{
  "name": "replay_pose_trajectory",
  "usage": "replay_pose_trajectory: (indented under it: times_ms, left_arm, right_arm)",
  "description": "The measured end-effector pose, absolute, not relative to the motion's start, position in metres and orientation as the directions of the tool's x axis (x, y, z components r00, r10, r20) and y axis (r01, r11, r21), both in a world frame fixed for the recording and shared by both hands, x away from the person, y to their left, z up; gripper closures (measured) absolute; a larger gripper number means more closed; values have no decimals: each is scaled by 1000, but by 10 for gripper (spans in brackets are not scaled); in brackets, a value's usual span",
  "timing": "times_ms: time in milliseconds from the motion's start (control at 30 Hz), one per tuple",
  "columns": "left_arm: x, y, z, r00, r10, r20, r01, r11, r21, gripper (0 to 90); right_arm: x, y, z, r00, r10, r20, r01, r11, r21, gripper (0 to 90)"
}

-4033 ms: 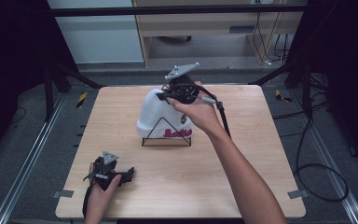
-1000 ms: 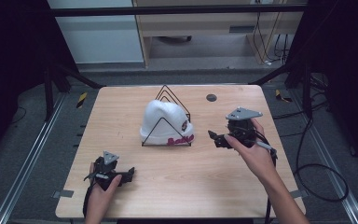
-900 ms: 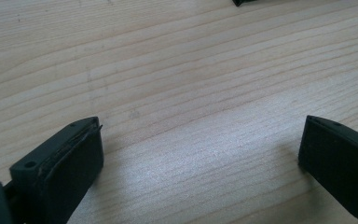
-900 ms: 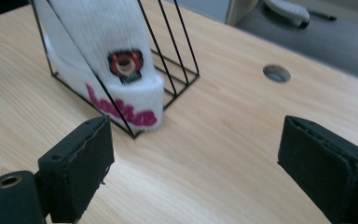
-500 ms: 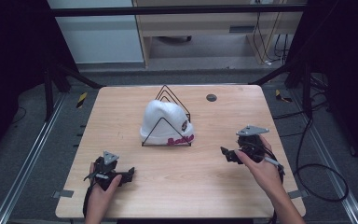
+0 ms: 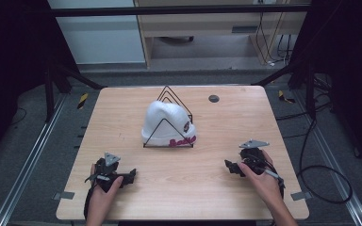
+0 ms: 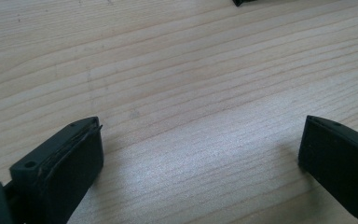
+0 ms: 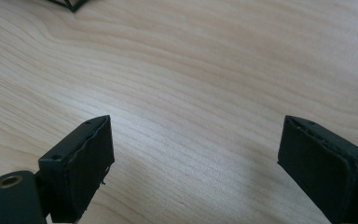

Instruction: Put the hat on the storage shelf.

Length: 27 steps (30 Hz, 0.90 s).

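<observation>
Your left gripper (image 6: 131, 174) rests on the wooden worktop (image 6: 226, 127) near its front-left corner, jaws spread wide with nothing between them; in the left gripper view there is only bare wood grain between the two black jaws. Neither tool is touching the work.

At the middle of the worktop, a little toward the far edge, the white cap (image 6: 166, 123) (a magenta logo runs along its front band) sits lodged in the black wire rack (image 6: 171, 96), whose triangular wires rise in front of and behind it. The rack is the one holder on the table and the cap is its sole content; how many slots the cap spans cannot be told from above. Judged from how things lie, the placing looks done: the cap is seated, upright enough, and free of both tools. What may be left is little more than parking your hands.

A small dark disc (image 6: 213, 98) lies by the far edge, right of the rack.

Your right gripper (image 6: 229, 165) rests near the front-right corner, well apart from the rack, jaws likewise wide and empty, and a corner of the rack's wire (image 8: 69, 3) shows at the top of the right gripper view.
</observation>
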<state>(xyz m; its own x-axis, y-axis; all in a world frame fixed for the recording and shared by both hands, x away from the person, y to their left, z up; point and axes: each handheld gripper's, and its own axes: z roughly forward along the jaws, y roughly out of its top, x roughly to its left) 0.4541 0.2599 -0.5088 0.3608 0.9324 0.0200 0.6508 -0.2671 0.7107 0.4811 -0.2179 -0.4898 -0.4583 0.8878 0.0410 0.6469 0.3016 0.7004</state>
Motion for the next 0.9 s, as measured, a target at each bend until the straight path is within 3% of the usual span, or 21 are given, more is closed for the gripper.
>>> replay_pose_trajectory:
  times_ms: [167,900]
  left_arm:
    - [454,260,-509,360,933,20,651,-266,711,0]
    - [453,259,-509,364,931,19,650,-268,712,0]
  right_arm:
    - [480,-217,-507,-422,907,4,653,301,695,85]
    - [476,-209,-513,-340,940,-5,636,234,735,52]
